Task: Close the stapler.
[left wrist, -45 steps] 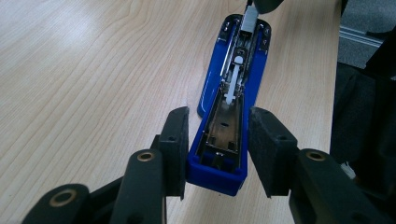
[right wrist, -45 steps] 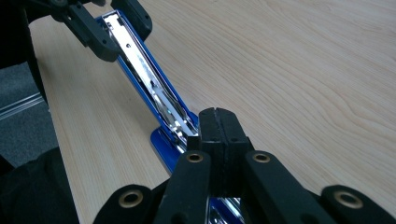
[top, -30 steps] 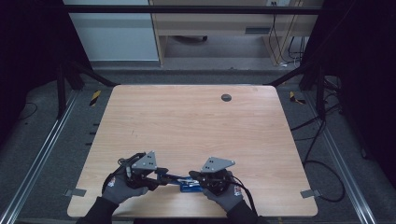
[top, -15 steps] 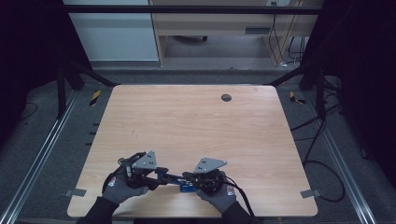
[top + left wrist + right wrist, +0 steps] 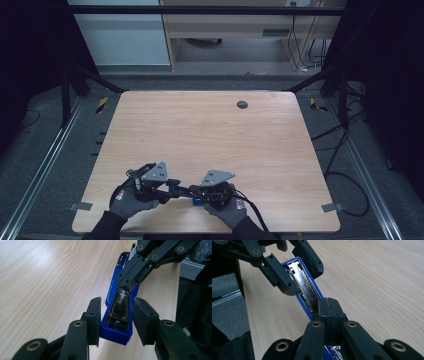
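A blue stapler [image 5: 174, 187] lies folded open near the table's front edge, its metal staple channel [image 5: 121, 307] facing up. My left gripper [image 5: 172, 189] grips the stapler's rear end [image 5: 116, 333] from both sides, one pad on each blue wall. The right gripper [image 5: 329, 306] is shut, pads together with nothing between them, and its tip rests on the channel [image 5: 304, 288] partway along. From the left gripper view the right gripper [image 5: 127, 283] reaches in from the top right. Gloved hands hold both grippers.
The wooden table [image 5: 210, 135] has a dark round grommet [image 5: 242, 104] near its far edge. Metal frame rails [image 5: 45, 165] run along both sides, and cables [image 5: 345, 180] trail on the floor at right. A pale cabinet [image 5: 225, 25] stands beyond the table.
My right gripper has slid left along the stapler toward the left gripper. The left gripper and the stapler have stayed put.
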